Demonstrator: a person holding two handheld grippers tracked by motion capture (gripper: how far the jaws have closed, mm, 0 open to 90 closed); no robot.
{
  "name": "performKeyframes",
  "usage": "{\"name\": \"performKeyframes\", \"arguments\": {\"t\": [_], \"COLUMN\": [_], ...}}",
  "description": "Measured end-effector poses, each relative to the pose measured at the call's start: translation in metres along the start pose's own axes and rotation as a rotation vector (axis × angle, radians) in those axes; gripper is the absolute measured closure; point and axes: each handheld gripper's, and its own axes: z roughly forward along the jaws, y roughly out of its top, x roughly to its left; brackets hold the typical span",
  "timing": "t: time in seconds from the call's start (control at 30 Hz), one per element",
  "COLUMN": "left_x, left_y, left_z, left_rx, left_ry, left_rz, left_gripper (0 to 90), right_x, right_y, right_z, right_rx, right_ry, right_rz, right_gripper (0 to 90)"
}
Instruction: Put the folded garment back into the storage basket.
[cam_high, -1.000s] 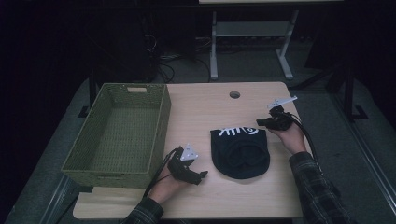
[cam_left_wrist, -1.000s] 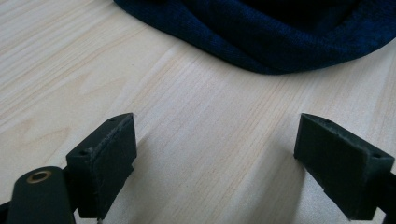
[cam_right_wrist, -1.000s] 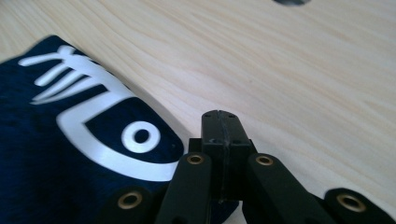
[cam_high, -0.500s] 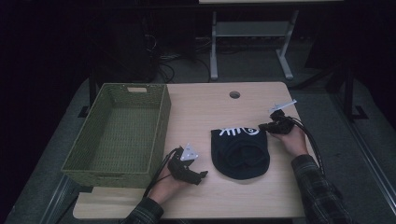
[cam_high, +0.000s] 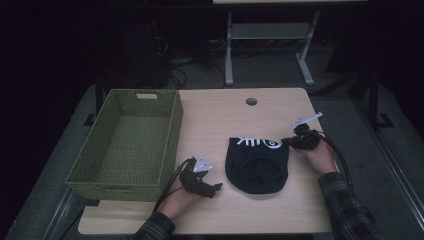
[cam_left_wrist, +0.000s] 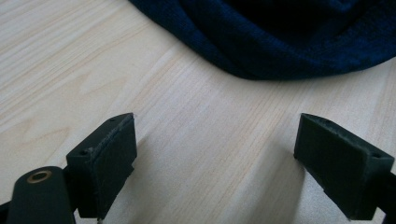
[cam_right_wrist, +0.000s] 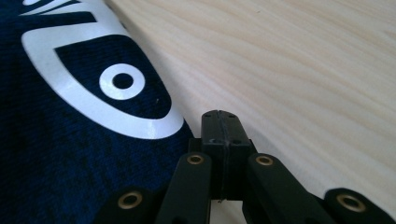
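Navy beanie, white print, flat on table

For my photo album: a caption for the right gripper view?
Right gripper, jaws shut, at the edge of a dark blue knit hat on the table.

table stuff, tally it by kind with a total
Dark navy knitted garment with white print: 1
Green woven rectangular basket: 1
Hand-held black tongs: 2, left tongs with jaws open, right tongs with jaws shut at the garment's edge
Total: 4
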Motion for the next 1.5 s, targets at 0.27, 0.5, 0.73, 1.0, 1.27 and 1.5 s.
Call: {"name": "performKeyframes", "arguments": {"t": [0.27, 0.5, 0.73, 1.0, 1.27, 1.5], "left_x": [0.0, -0.001, 0.0, 0.0, 0.0, 0.0], "left_y": [0.0, 0.0, 0.0, 0.0, -0.001, -0.001], "left_z": [0.0, 0.0, 0.0, 0.0, 0.0, 0.0], "left_rx": [0.001, -0.004, -0.002, -0.002, -0.002, -0.002], "left_ry": [0.001, -0.001, 0.0, 0.0, 0.0, 0.0], "left_rz": [0.0, -0.009, -0.002, -0.001, -0.001, -0.001], "left_gripper": [12.2, 12.2, 12.2, 12.2, 12.2, 12.2], "right_x": [0.007, 0.014, 0.023, 0.033, 0.046, 0.062], "right_y": [-0.012, -0.021, -0.029, -0.04, -0.052, -0.066], "right_z": [-0.01, -0.018, -0.028, -0.036, -0.042, -0.046], "right_rx": [-0.014, -0.011, -0.012, -0.006, 0.002, 0.008], "right_ry": [0.011, 0.011, 0.006, 0.012, 0.041, 0.074], "right_rz": [-0.012, -0.028, -0.043, -0.058, -0.066, -0.068], "right_gripper": [90.0, 90.0, 90.0, 90.0, 90.0, 90.0]}}
